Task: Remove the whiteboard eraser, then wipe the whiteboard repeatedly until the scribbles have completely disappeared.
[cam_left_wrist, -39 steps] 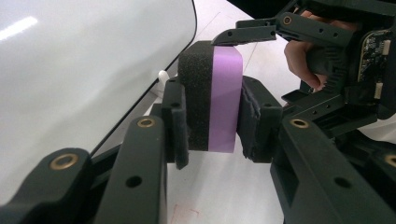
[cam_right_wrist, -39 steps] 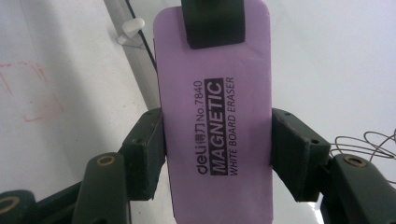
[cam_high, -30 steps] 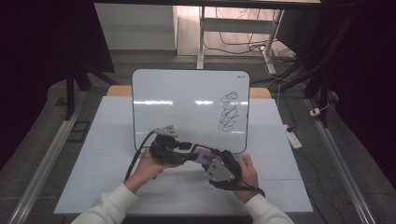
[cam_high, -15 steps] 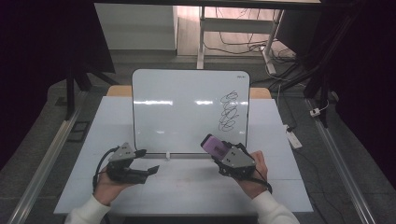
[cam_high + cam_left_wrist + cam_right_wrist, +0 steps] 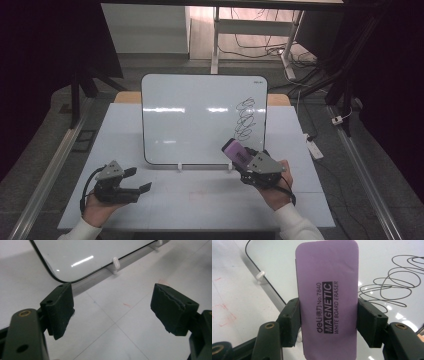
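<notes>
A whiteboard (image 5: 200, 117) stands tilted on the white table (image 5: 200, 200), with black scribbles (image 5: 245, 117) on its right side. My right gripper (image 5: 245, 160) is shut on a purple magnetic whiteboard eraser (image 5: 234, 150), held just in front of the board's lower right part. In the right gripper view the eraser (image 5: 328, 297) sits upright between the jaws, with the scribbles (image 5: 392, 280) to its right. My left gripper (image 5: 137, 180) rests low at the table's front left, open, nothing between its fingers (image 5: 60, 310). The board's lower edge (image 5: 95, 267) lies ahead of it.
White clip feet (image 5: 181, 166) hold the board's bottom edge. Faint red marks (image 5: 127, 305) dot the table surface. Metal rails (image 5: 360, 165) run along both sides of the table. A power strip (image 5: 314, 148) lies off the right edge, with cables on the floor behind.
The two hands came apart from the middle. The left gripper moved to the front left and stands open; the right gripper carried the eraser right and up toward the board.
</notes>
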A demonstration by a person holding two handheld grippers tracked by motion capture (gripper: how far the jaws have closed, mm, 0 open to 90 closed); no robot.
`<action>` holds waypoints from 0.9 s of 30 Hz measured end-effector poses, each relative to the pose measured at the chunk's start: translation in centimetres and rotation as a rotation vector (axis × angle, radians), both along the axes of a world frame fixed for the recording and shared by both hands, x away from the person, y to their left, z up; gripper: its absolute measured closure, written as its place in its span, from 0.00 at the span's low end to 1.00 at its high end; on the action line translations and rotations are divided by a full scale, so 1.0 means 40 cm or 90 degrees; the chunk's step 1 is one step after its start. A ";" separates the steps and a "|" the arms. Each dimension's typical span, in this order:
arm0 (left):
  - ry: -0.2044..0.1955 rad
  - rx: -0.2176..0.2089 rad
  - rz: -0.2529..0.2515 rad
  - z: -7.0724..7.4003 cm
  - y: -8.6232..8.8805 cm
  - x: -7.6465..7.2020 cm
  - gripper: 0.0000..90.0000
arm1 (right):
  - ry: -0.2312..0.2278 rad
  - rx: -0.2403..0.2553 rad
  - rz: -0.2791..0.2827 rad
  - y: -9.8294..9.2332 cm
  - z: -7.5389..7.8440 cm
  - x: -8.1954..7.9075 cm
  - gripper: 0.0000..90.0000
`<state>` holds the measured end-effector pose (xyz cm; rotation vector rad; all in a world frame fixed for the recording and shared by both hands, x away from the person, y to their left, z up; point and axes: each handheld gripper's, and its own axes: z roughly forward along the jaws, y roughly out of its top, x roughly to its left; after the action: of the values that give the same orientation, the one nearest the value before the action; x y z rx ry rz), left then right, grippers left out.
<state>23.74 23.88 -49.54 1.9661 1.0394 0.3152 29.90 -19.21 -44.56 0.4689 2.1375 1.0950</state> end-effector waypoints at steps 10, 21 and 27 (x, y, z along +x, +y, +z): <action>0.017 0.011 -0.003 -0.011 0.000 0.009 0.20 | -0.016 0.013 -0.032 -0.021 0.032 0.026 0.44; 0.007 0.008 0.014 -0.019 0.011 0.010 0.20 | -0.026 0.047 -0.148 -0.045 0.151 0.191 0.44; 0.013 0.008 0.019 -0.026 0.019 0.015 0.21 | -0.021 0.041 -0.202 -0.027 0.167 0.279 0.44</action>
<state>24.34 24.65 -50.58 1.9706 1.0839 0.3189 41.04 -20.28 -37.88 0.7847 1.9211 0.9839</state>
